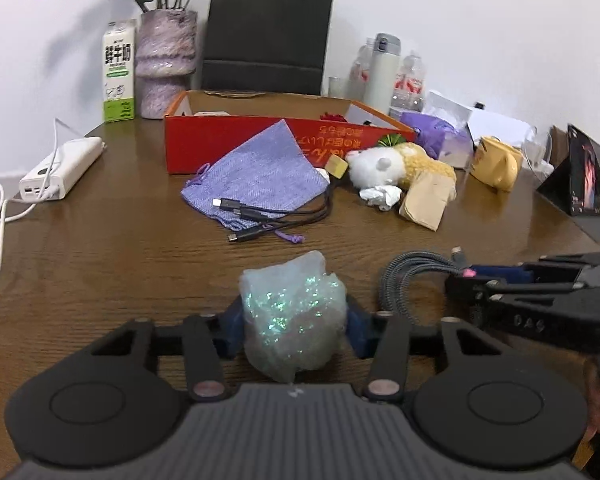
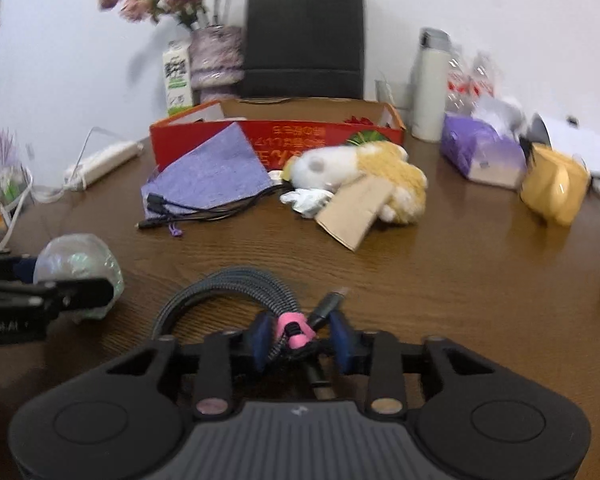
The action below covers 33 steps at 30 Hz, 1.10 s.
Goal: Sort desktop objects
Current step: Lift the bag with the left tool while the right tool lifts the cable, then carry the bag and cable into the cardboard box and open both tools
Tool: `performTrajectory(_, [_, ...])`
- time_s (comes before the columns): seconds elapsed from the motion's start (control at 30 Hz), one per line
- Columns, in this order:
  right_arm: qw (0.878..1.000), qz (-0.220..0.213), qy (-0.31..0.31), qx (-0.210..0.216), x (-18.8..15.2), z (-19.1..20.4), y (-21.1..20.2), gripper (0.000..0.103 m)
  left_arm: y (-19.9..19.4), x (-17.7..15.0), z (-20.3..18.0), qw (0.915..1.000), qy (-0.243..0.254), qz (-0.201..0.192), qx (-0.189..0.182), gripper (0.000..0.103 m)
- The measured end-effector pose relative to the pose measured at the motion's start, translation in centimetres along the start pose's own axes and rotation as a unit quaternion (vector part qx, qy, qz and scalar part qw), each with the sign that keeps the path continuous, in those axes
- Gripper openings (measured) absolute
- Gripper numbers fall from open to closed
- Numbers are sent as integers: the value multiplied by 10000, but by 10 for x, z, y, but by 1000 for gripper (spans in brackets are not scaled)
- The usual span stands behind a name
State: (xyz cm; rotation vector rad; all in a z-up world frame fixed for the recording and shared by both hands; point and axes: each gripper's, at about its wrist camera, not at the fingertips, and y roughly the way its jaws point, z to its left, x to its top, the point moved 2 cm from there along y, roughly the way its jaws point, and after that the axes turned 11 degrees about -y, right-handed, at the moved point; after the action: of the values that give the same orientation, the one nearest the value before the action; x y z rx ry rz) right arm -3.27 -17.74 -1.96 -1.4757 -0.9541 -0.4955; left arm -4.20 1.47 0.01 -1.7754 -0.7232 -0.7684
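Note:
A crumpled translucent wad with green glitter (image 1: 296, 312) sits between the blue pads of my left gripper (image 1: 296, 322), which is shut on it just above the brown table (image 1: 120, 264). The right wrist view has the same wad (image 2: 80, 260) at its left edge, inside the left gripper (image 2: 70, 278). A coiled grey braided cable (image 2: 228, 280) bound by a pink tie (image 2: 294, 330) lies on the table. My right gripper (image 2: 300, 334) straddles its tied end, pads slightly apart from the bundle. From the left wrist, the cable (image 1: 404, 280) and right gripper (image 1: 470, 280) are at the right.
A red cardboard box (image 1: 236, 144) stands mid-table. In front lie a purple pouch (image 1: 260, 172), black charging cables (image 1: 268, 216), a plush toy (image 1: 400, 160) and a brown card (image 1: 424, 200). Power bank (image 1: 60, 168) left, yellow mug (image 1: 496, 164) right; carton, vase, bottles at the wall.

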Motion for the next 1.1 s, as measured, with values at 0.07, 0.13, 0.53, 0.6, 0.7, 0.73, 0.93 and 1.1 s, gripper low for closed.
performTrajectory(0.07, [9999,11,-100,-18,3,7,2,22,-6,1,-3,9999,-69,-131,-34,42])
performTrajectory(0.13, [9998,-49,-185,44,3,13,-1,22,-14,3,-5,9997,-104,-233,-59,42])
performTrajectory(0.53, [9919,-1221,4,-340,93,-57,-41,21,-7,161,1,9975,47,-677,-207,44])
performTrajectory(0.6, [9904,-1324,13,-391,128,-74,-24,21,23,196,1,9979,32,-650,30,44])
performTrajectory(0.7, [9932,-1152,133,-128,175,-93,22,21,77,236,0,9967,227,-625,464,44])
performTrajectory(0.73, [9947,-1018,152,-36,191,-98,43,21,93,246,0,9958,339,-633,571,44])
performTrajectory(0.93, [9998,-130,-25,-152,255,-105,165,21,200,298,38,9950,-431,-216,876,44])
performTrajectory(1.1, [9985,522,-101,-138,270,-109,238,22,273,312,56,9952,-511,394,743,46])
